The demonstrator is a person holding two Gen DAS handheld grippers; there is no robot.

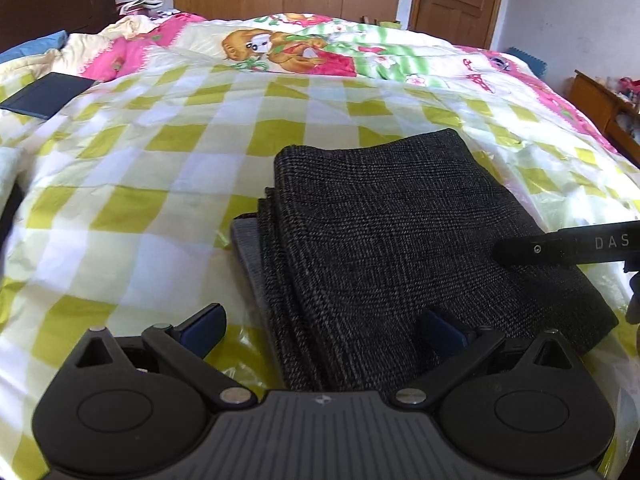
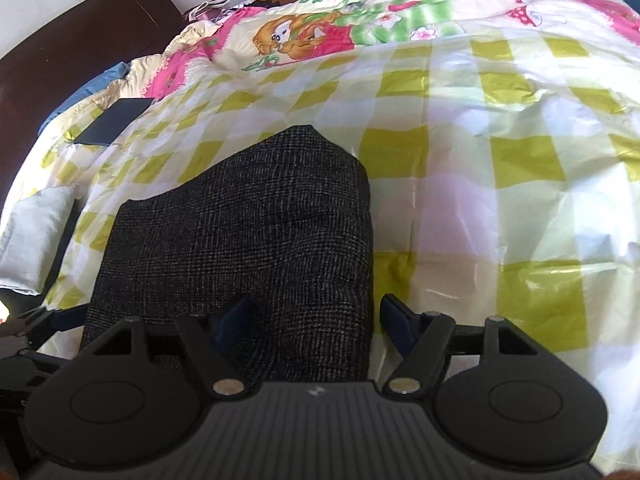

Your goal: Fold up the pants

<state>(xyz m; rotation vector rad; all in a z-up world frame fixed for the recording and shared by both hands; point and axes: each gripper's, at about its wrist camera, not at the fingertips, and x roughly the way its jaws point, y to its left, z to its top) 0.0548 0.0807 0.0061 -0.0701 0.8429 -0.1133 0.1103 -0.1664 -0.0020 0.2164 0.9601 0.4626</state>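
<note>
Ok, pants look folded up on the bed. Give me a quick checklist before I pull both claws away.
1. Left claw open, gripping nothing: ok.
2. Right claw open, gripping nothing: ok.
3. Pants folded into a compact stack on the checked sheet: ok.
4. Stack edges aligned: not ok, layers stagger at the left edge and a grey inner strip shows.
5. Fabric caught on a right claw finger: cannot tell, its left finger sits over the cloth.
6. Dark flat item well apart from the pants: ok.
</note>
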